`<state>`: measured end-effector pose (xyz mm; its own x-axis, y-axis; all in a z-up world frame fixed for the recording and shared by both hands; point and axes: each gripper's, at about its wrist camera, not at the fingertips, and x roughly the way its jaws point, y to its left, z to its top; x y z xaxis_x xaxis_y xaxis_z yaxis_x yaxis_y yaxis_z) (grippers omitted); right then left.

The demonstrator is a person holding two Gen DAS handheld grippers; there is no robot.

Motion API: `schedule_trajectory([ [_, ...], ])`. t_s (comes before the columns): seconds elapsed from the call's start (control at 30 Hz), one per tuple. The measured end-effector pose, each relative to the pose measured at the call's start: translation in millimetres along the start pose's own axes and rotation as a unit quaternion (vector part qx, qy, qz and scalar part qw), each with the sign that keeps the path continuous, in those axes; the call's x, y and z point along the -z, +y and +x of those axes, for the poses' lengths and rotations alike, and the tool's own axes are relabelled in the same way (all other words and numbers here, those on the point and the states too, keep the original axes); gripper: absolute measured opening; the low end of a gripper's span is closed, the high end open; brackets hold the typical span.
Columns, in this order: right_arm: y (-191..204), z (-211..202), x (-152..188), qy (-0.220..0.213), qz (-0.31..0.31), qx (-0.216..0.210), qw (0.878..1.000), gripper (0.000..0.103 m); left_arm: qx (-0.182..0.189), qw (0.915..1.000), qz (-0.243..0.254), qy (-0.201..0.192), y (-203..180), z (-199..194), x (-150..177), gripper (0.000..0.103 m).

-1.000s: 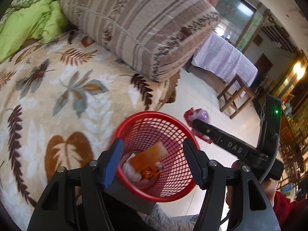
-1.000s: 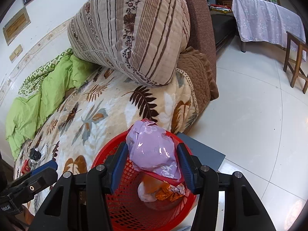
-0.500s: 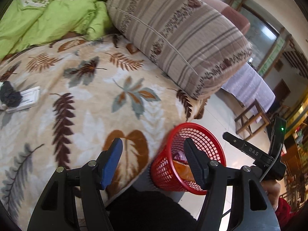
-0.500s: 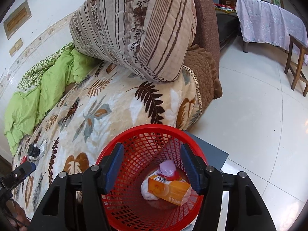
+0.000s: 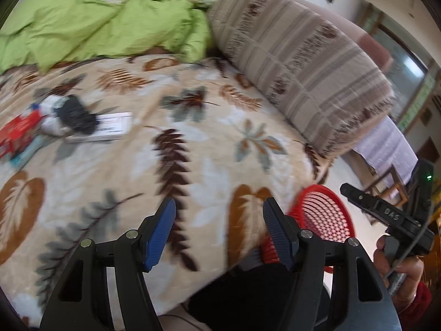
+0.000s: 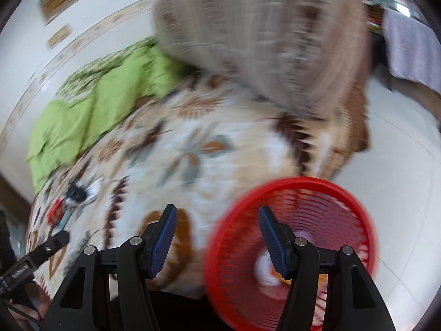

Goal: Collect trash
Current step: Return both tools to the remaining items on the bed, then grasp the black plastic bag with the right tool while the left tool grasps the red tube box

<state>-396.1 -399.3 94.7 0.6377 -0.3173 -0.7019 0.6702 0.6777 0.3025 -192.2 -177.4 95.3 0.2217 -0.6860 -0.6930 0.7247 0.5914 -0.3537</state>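
Observation:
The red mesh basket (image 6: 297, 193) stands beside the bed, with trash inside it; it also shows in the left wrist view (image 5: 325, 215). My left gripper (image 5: 219, 218) is open and empty over the leaf-patterned blanket (image 5: 193, 143). My right gripper (image 6: 216, 220) is open and empty, its right finger over the basket's rim. A pile of trash lies far left on the blanket: a red packet (image 5: 19, 132), a black item (image 5: 75, 114), a white flat box (image 5: 110, 128). It appears small in the right wrist view (image 6: 74, 195). Both views are motion-blurred.
A large striped pillow (image 5: 297, 63) and a green quilt (image 5: 96, 27) lie at the back of the bed. White tiled floor (image 6: 399, 151) is to the right, with a covered table (image 5: 386, 149) and a wooden stool beyond.
The right gripper let the purple bag fall into the basket and now swings left. The left gripper has swung left from the basket, bringing the trash pile into view.

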Motion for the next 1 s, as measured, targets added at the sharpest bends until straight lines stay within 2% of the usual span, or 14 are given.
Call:
schedule_trajectory([
  [0.23, 99, 27, 1, 0.012, -0.09, -0.064, 0.994, 0.064, -0.073, 0.9954, -0.049, -0.038, 71, -33, 0, 0.065],
  [0.4, 159, 50, 13, 0.032, -0.139, -0.099, 0.985, 0.064, -0.151, 0.9826, -0.079, -0.074, 131, -58, -10, 0.065],
  [0.5, 177, 62, 26, 0.048, -0.154, -0.111, 0.981, 0.064, -0.175, 0.9763, -0.099, -0.08, 164, -62, -24, 0.065],
  [0.63, 184, 74, 39, 0.069, -0.163, -0.115, 0.977, 0.064, -0.202, 0.9718, -0.095, -0.076, 191, -47, -44, 0.065],
  [0.77, 185, 73, 40, 0.067, -0.166, -0.122, 0.976, 0.064, -0.207, 0.9724, -0.097, -0.045, 216, -13, -64, 0.063],
  [0.8, 186, 74, 40, 0.068, -0.167, -0.123, 0.976, 0.064, -0.211, 0.972, -0.098, -0.036, 221, -4, -67, 0.053],
  [0.83, 187, 74, 40, 0.067, -0.168, -0.126, 0.975, 0.064, -0.216, 0.9711, -0.098, -0.028, 225, 6, -69, 0.038],
  [0.87, 186, 74, 40, 0.067, -0.168, -0.131, 0.975, 0.064, -0.219, 0.9703, -0.099, -0.024, 227, 12, -70, 0.031],
  [0.9, 186, 74, 40, 0.069, -0.167, -0.135, 0.974, 0.064, -0.22, 0.97, -0.102, -0.022, 230, 16, -69, 0.026],
  [1.0, 186, 77, 39, 0.076, -0.163, -0.141, 0.974, 0.064, -0.216, 0.9702, -0.1, -0.043, 229, 14, -63, 0.022],
])
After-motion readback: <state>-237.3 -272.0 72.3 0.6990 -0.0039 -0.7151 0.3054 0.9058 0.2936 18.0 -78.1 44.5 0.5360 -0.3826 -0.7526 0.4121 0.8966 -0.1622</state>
